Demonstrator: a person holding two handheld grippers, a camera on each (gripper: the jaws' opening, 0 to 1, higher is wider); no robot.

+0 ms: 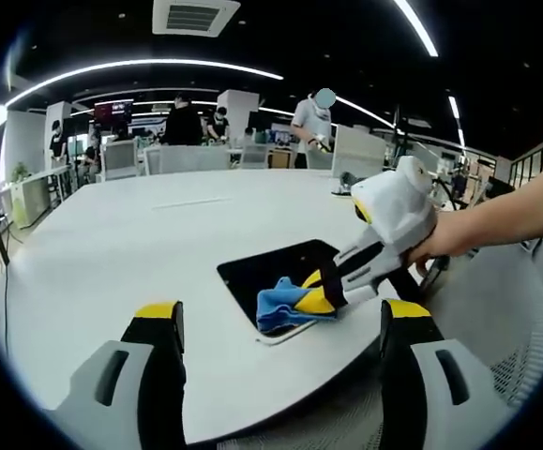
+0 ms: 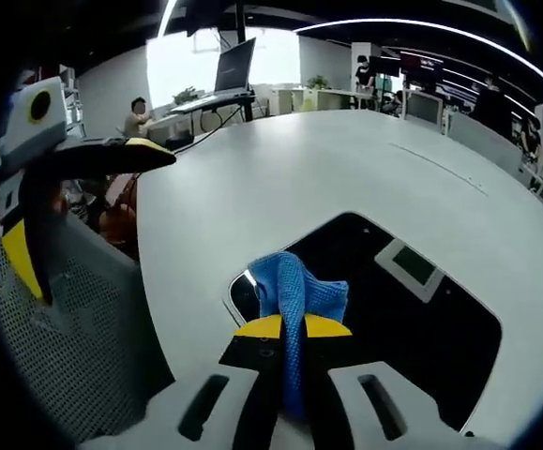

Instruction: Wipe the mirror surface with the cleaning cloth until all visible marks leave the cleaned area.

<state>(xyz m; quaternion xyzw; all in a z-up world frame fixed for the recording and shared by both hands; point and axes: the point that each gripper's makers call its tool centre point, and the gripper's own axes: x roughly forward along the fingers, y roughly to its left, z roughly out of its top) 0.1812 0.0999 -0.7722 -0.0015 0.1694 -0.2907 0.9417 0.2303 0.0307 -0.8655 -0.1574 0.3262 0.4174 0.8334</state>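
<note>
The right gripper (image 2: 293,330) was clamped on the blue cleaning cloth (image 2: 294,289), whose lower part was hidden between the jaws; the cloth rested on the near corner of the dark mirror (image 2: 421,328) lying flat on the white table (image 2: 280,178). The left gripper (image 1: 280,323) hung wide apart, holding nothing, over the table's edge.

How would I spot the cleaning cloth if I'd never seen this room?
Find the big white table; near its front edge lies a dark mirror. On the mirror's near corner sits the cloth, pinched in the right gripper. It is the only blue, crumpled thing on the table.
</note>
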